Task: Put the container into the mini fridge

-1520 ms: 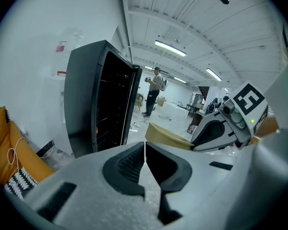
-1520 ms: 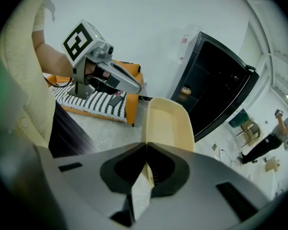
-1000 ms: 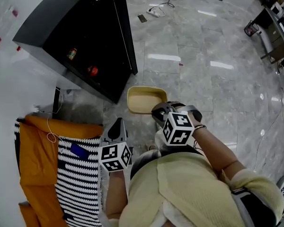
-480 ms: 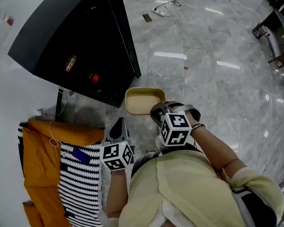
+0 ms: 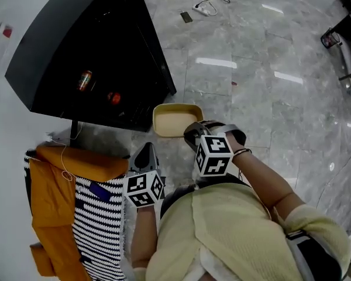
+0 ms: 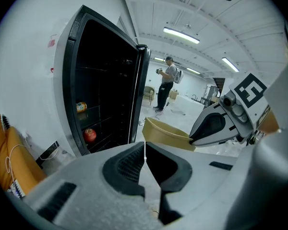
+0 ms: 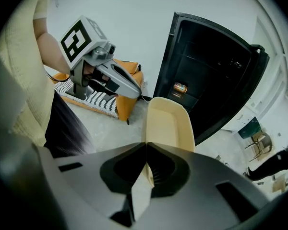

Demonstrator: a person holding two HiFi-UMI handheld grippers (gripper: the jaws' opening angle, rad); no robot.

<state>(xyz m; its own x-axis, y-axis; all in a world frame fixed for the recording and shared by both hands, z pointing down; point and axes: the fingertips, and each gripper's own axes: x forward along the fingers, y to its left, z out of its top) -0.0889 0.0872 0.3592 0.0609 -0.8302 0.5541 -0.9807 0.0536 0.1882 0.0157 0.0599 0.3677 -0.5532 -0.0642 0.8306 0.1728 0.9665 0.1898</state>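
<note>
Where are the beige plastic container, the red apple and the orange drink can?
beige plastic container (image 5: pixel 172 120): head view, on its inside floor.
red apple (image 6: pixel 90 135): left gripper view, on its front skin.
orange drink can (image 6: pixel 81 107): left gripper view, on its side wall.

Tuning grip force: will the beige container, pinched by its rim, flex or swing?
Probably light: the container looks empty and thin-walled. Clamped at one end wall only by the right gripper, it sticks out unsupported, so it may sag or pivot. Its smooth wall could slip.
</note>
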